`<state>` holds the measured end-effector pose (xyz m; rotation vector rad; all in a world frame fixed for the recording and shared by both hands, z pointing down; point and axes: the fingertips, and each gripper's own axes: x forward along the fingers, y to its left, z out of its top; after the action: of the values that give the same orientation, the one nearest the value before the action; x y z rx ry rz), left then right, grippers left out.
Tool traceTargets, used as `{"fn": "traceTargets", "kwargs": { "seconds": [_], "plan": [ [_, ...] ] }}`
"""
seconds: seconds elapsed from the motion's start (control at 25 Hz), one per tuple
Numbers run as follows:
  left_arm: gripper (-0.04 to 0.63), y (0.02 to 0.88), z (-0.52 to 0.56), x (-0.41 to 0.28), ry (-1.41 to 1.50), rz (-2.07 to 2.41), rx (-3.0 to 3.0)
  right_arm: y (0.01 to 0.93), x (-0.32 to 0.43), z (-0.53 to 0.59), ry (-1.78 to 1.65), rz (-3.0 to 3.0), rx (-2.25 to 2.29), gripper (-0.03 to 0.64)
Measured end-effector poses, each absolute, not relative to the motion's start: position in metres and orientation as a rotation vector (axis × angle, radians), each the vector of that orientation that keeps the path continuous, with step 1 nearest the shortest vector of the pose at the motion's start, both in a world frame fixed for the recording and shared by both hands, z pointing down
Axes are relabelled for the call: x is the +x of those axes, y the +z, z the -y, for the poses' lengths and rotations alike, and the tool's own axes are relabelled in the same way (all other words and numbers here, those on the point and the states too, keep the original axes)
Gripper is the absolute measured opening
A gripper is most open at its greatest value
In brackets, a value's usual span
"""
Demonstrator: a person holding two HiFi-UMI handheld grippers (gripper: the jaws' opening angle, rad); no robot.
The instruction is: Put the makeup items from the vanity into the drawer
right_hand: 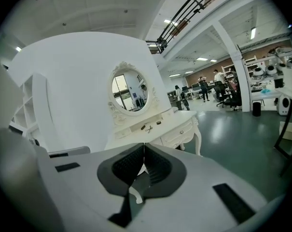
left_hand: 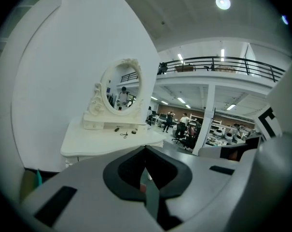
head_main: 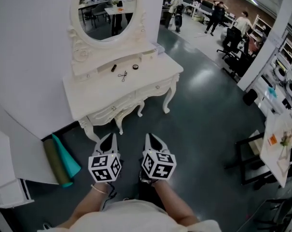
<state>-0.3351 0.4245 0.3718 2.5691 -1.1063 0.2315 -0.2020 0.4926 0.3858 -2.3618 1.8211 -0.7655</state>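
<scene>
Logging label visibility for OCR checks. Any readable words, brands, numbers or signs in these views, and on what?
No readable text in any view.
Left gripper cube, right gripper cube: black-and-white square patterns only, no letters or digits.
Dark tube, scissor-like tool, round pot on the vanity: too small to show any label.
Orange card on the table at right: too small to read.

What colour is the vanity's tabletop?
The vanity tabletop is cream white; the head view shows it best.
</scene>
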Motion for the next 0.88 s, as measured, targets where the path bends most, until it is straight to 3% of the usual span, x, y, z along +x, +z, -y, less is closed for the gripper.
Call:
{"fn": "traceTargets", "kwargs": {
  "seconds": [0.88],
  "plan": [
    [0.003, 0.391, -0.305, -0.173, 0.313, 1.169, 2.486, 0.406, -0.023, -0.355, -0.867, -1.931, -2.279, 0.018]
  ]
}}
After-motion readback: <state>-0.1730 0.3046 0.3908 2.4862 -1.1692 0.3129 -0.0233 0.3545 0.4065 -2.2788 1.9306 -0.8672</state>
